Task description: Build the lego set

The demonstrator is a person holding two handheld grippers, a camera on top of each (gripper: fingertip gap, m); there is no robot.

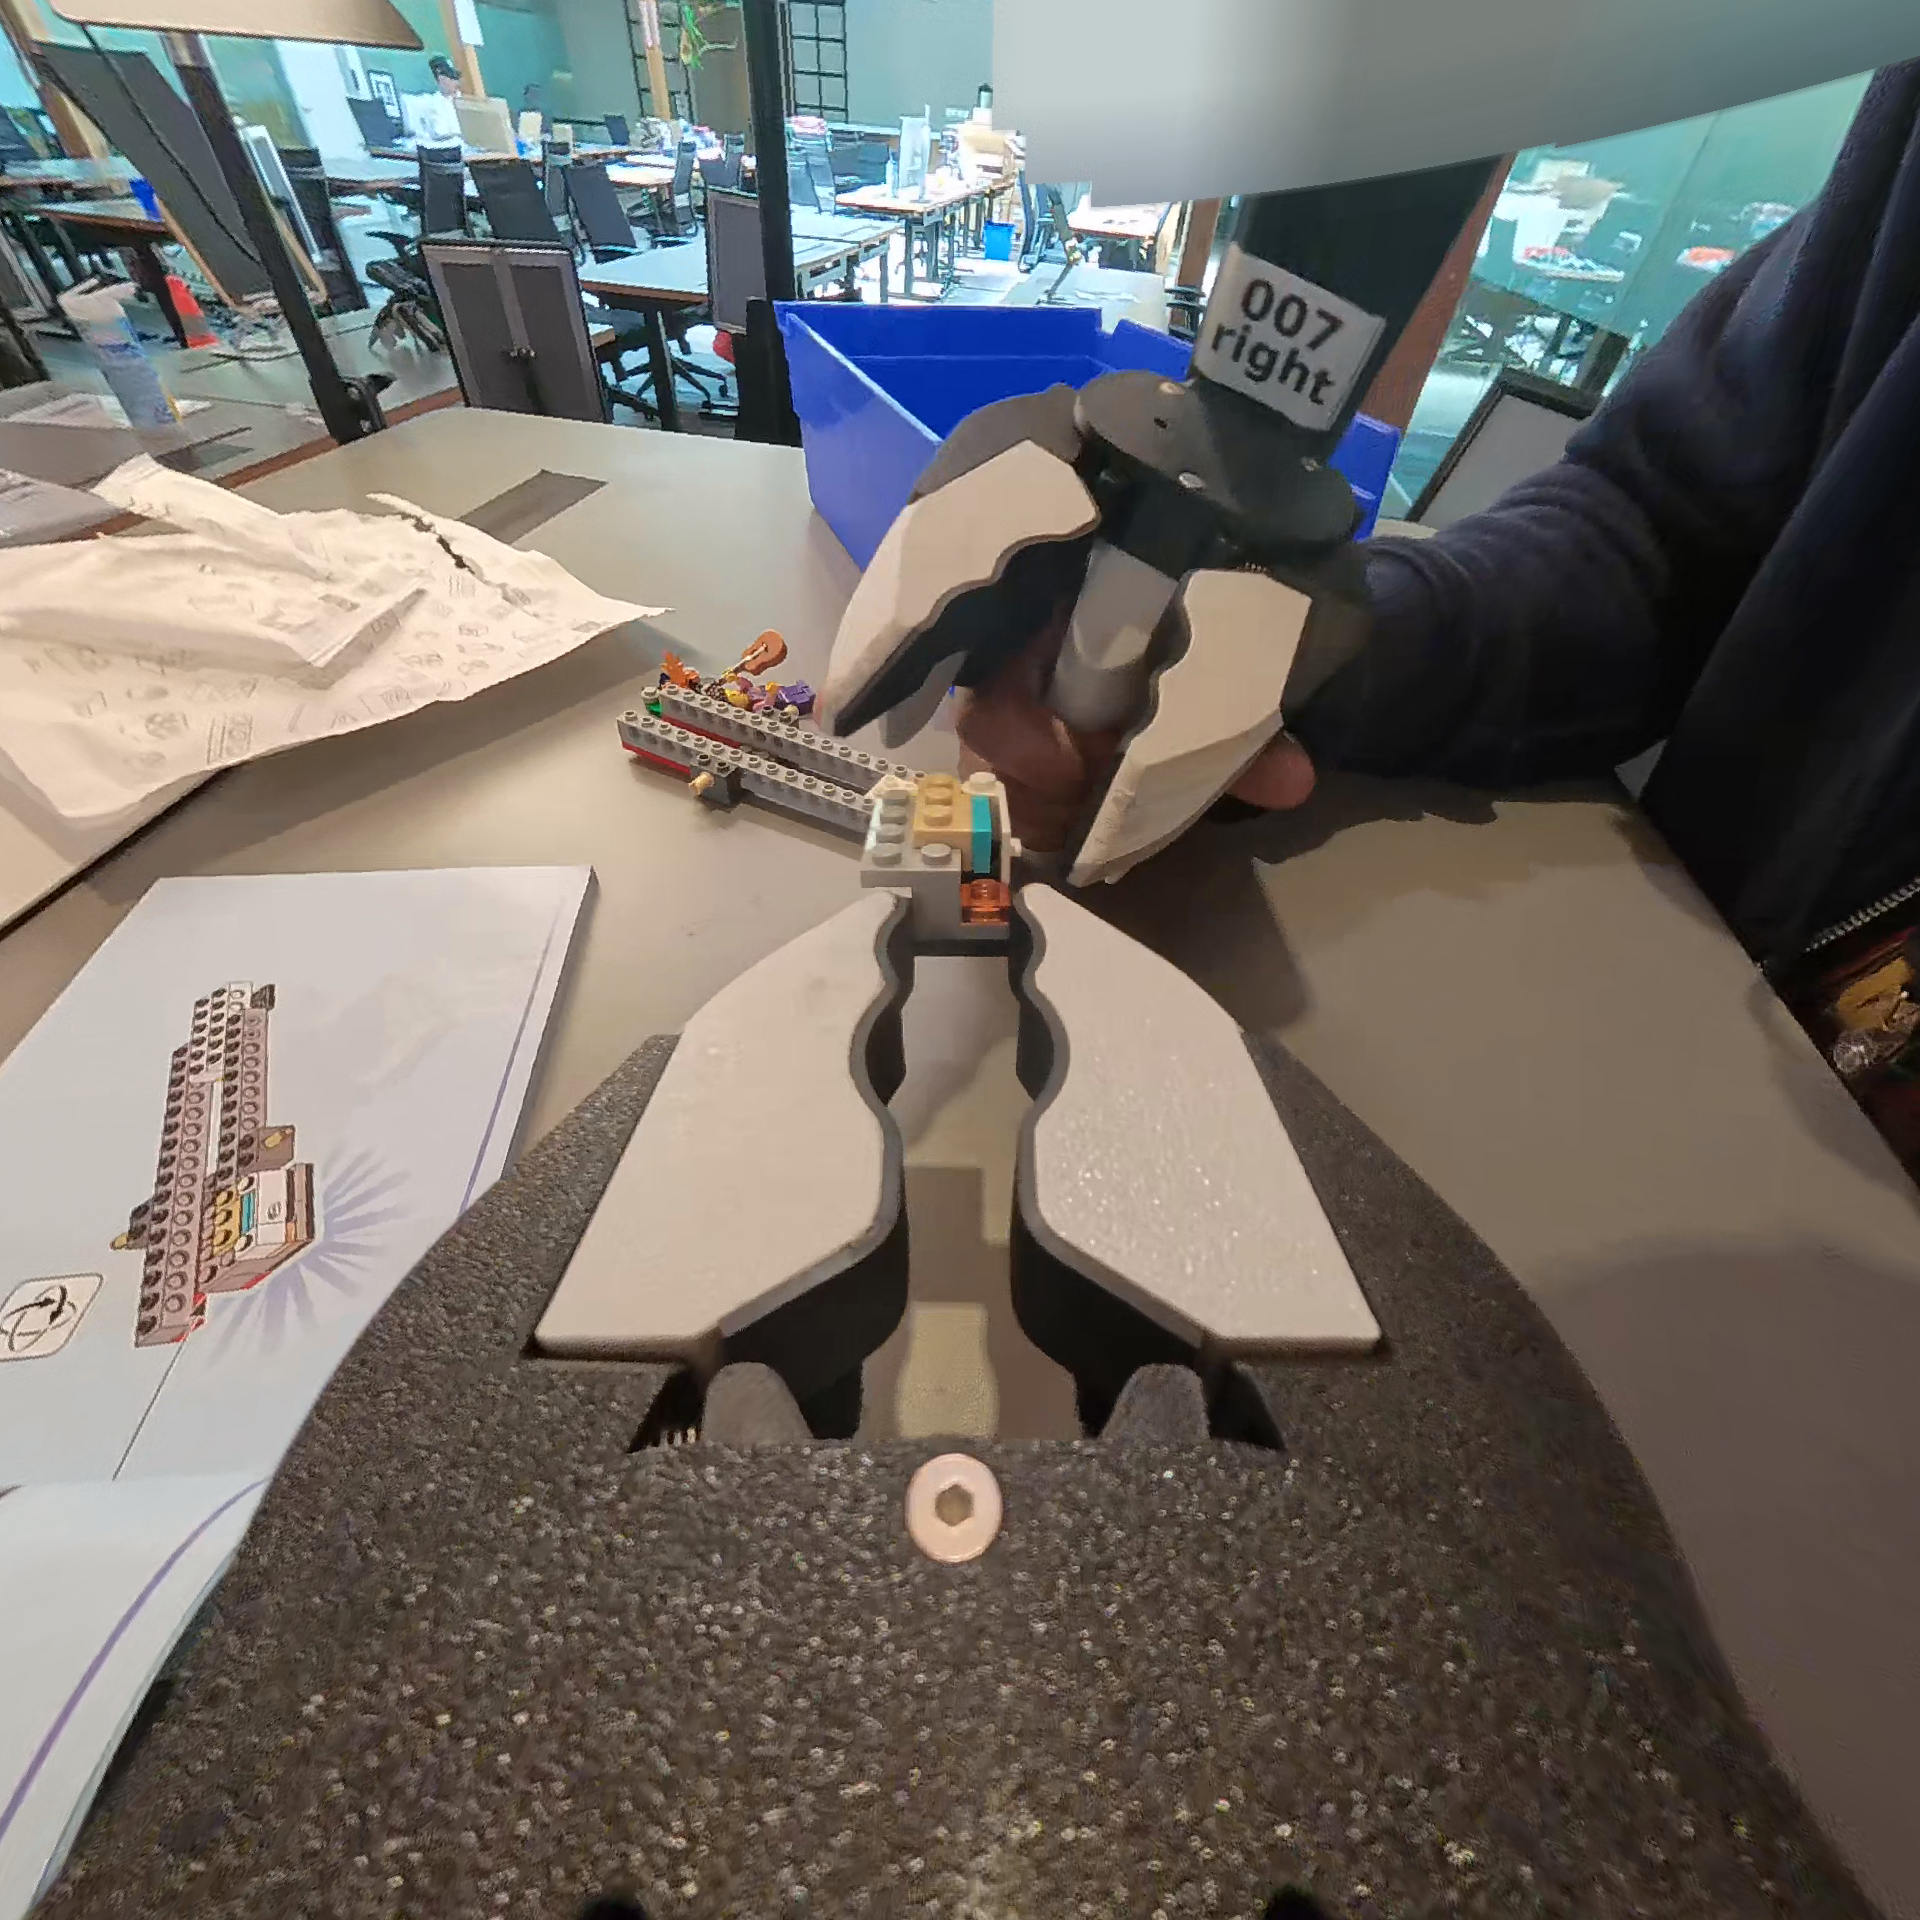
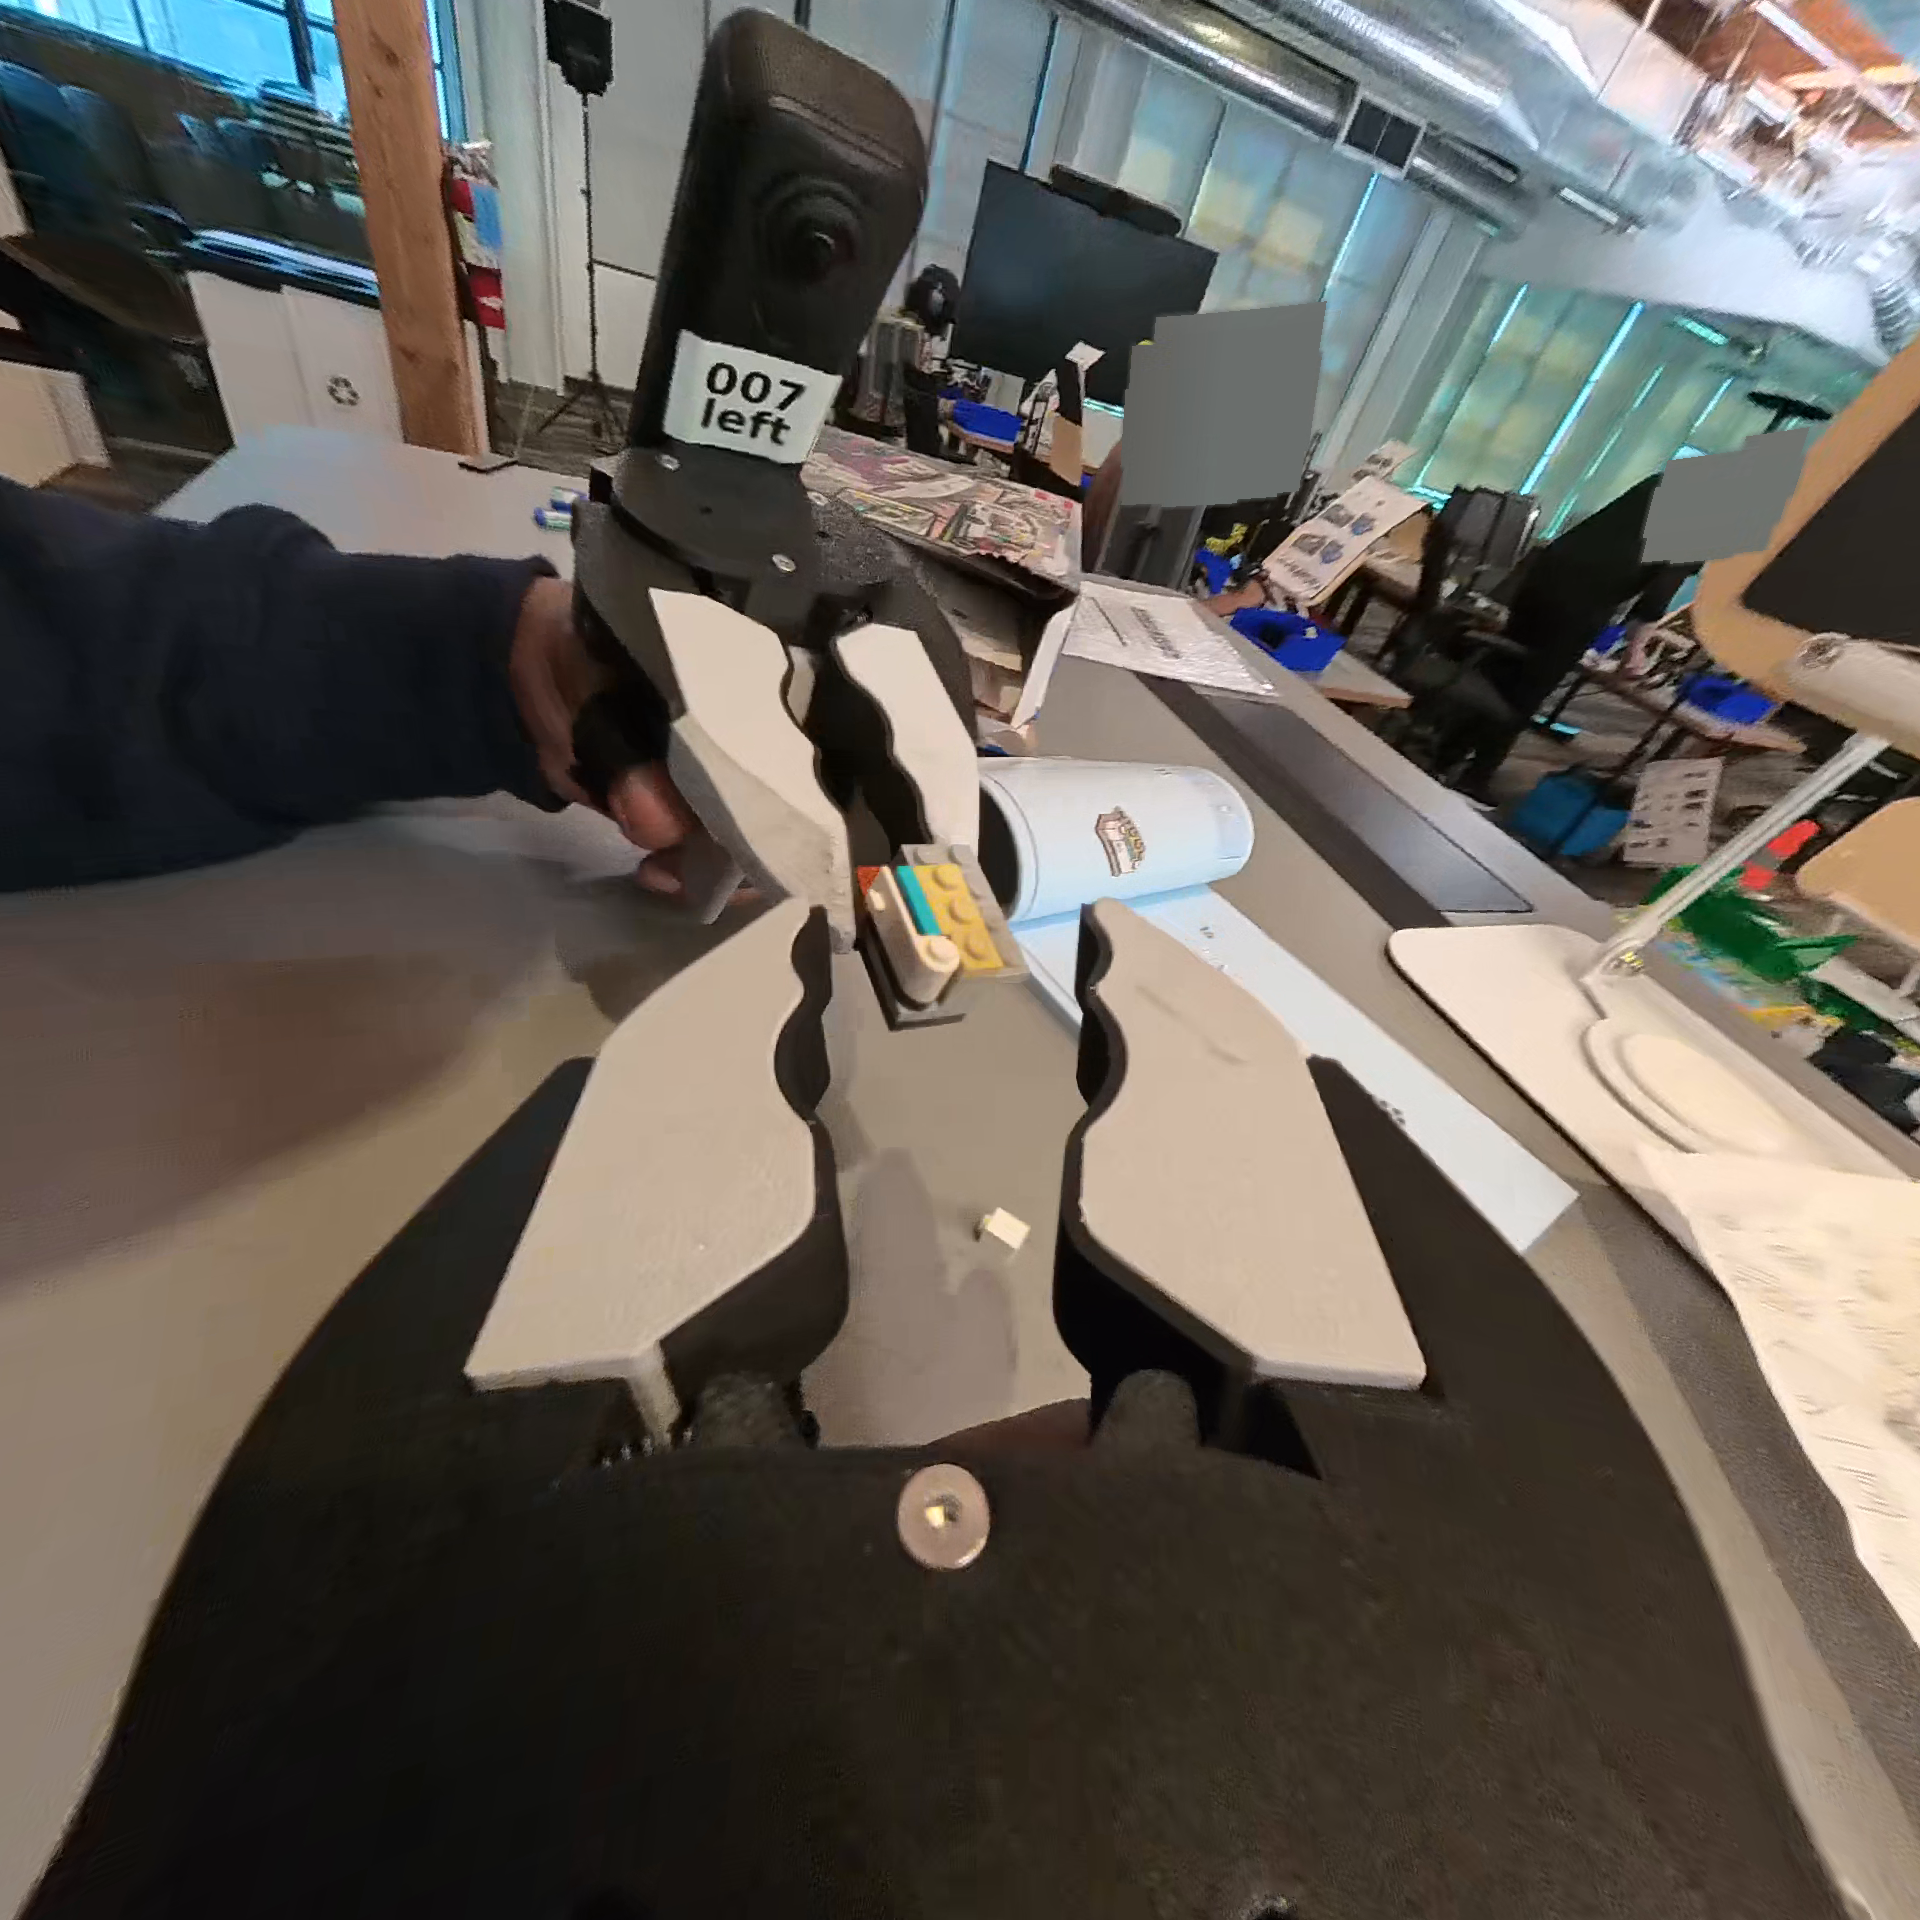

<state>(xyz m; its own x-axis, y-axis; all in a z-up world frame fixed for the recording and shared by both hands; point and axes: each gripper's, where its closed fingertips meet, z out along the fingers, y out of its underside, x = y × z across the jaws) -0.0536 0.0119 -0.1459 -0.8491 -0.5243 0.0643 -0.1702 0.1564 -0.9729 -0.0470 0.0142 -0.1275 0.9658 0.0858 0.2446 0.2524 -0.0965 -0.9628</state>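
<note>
Gripping a small brick assembly (image 1: 940,852) by its grey base, the left gripper (image 1: 961,925) is holding it up off the grey table (image 1: 675,914), both fingertips pressing on the block's sides. Assembly: light grey plate, tan studded brick, teal strip, white piece, clear orange stud low on the right side.

Right gripper (image 1: 956,800) is hanging just behind and above it, person's hand (image 1: 1049,758) around the handle, dark sleeve (image 1: 1662,582). Its fingers are standing wide apart, pressing on nothing. From its own camera the assembly (image 2: 935,925) is sitting between the spread tips, nearer the left-hand finger; whether that finger is touching it, cannot tell.

Lying on the table under the right gripper: one small white loose piece (image 2: 1003,1228).

Around: long grey brick build (image 1: 748,743) with tiny coloured figures at its far end, lying behind the assembly. Open instruction booklet (image 1: 260,1122) near left, one page curling into a roll (image 2: 1122,836). Crumpled printed sheets (image 1: 260,623) farther left. Blue bin (image 1: 914,405) at the back. White lamp base (image 2: 1538,997) off to the side.
</note>
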